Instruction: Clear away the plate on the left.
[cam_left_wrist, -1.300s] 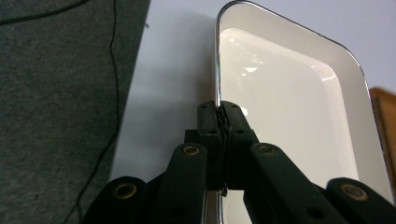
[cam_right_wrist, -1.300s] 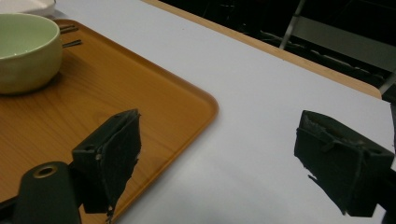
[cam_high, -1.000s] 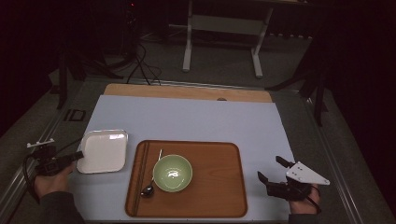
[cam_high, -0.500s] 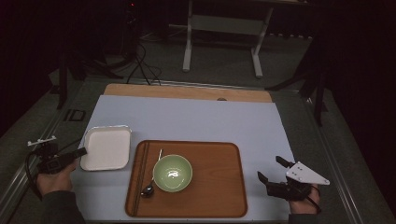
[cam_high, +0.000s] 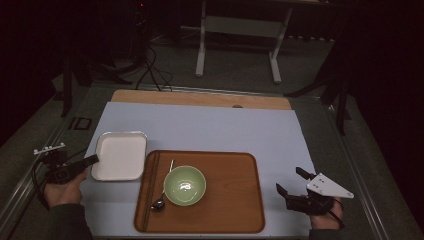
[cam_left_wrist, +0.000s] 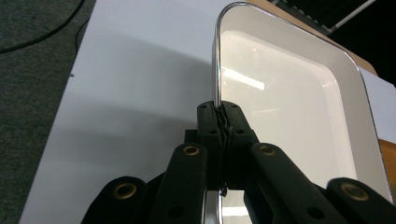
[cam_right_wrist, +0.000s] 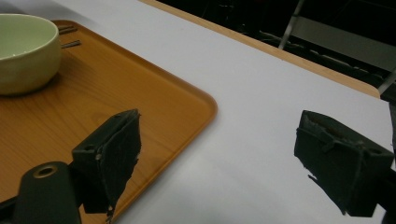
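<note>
A square white dish (cam_high: 120, 156) lies on the pale table sheet left of the wooden tray (cam_high: 230, 200). My left gripper (cam_high: 92, 160) is shut on the dish's left rim; in the left gripper view the jaws pinch the metal-edged rim (cam_left_wrist: 217, 93) of the white dish (cam_left_wrist: 289, 107), which looks tilted up off the sheet. A green bowl (cam_high: 185, 185) sits on the tray, with a spoon (cam_high: 161, 199) and chopsticks (cam_high: 151, 187) to its left. My right gripper (cam_high: 290, 182) stands open beside the tray's right edge, nothing between its jaws. The green bowl (cam_right_wrist: 25, 51) shows in the right gripper view.
The tray's corner (cam_right_wrist: 196, 107) lies just left of the right gripper (cam_right_wrist: 219, 154). A bare wooden strip (cam_high: 200, 99) runs along the table's far edge. Cables and a metal stand's legs (cam_high: 237, 42) are on the floor beyond.
My left gripper has drawn the white dish to the right, closer to the tray, and lifted its left edge a little. The right gripper has stayed put.
</note>
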